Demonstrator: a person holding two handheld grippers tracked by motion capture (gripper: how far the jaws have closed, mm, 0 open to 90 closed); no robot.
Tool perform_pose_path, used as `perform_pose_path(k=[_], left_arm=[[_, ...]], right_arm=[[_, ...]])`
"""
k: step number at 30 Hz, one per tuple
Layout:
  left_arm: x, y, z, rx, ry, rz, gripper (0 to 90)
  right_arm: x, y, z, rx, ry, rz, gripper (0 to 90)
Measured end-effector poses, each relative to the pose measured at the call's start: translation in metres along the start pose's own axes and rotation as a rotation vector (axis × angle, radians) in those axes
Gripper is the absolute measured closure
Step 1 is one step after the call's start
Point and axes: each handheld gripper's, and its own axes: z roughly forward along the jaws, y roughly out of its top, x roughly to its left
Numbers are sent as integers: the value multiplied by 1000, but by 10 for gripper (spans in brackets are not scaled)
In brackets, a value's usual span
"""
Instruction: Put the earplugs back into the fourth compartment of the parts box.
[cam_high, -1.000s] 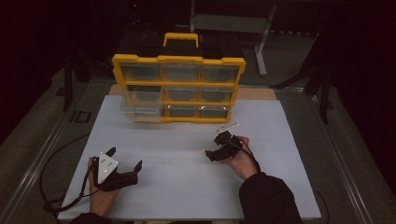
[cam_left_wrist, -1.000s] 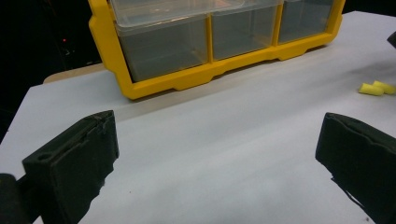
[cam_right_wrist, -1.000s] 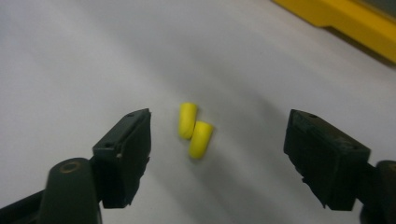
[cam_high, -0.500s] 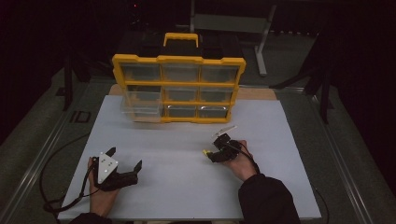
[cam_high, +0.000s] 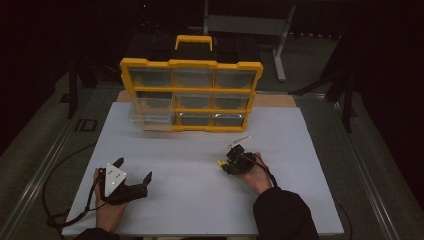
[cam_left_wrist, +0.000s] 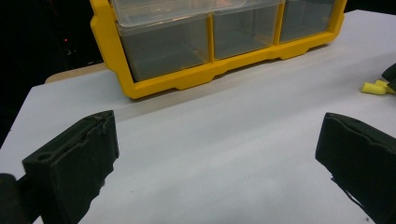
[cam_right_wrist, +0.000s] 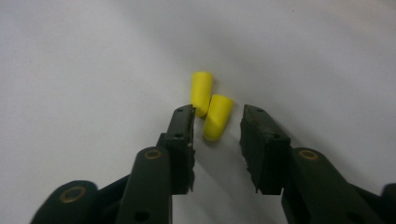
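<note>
Two yellow foam earplugs (cam_right_wrist: 201, 91) lie side by side on the white sheet (cam_high: 200, 205); in the high view the earplugs (cam_high: 219, 162) are a small yellow spot at the tip of my right gripper (cam_high: 229, 161). In the right gripper view my right gripper (cam_right_wrist: 217, 110) points down at them. Its jaws have just been closing and stand either side of the nearer plug (cam_right_wrist: 218, 122), with gaps on both sides. My left gripper (cam_high: 132, 170) rests at the front left, wide open (cam_left_wrist: 212, 154) with bare sheet between its jaws.
A yellow organizer box (cam_high: 190, 92) with clear drawers stands upright at the back of the sheet. Its lower left drawer (cam_high: 150, 117) is pulled out a little. The earplugs (cam_left_wrist: 376, 87) also show at the right edge of the left gripper view.
The right gripper's jaws have narrowed around the earplugs and the hand has shifted slightly. The left gripper has not moved.
</note>
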Motion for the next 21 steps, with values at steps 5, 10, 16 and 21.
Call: perform_pose_path(k=[5, 10, 16, 21], left_arm=[[0, 0, 0, 0, 0, 0, 0], [0, 0, 0, 0, -1, 0, 0], [0, 0, 0, 2, 0, 1, 0], [0, 0, 0, 5, 0, 4, 0]], right_arm=[[-1, -1, 2, 4, -4, 4, 725], [-2, -1, 1, 6, -2, 7, 772], [-1, 0, 2, 8, -9, 2, 823], [-2, -1, 1, 6, -4, 18, 846]])
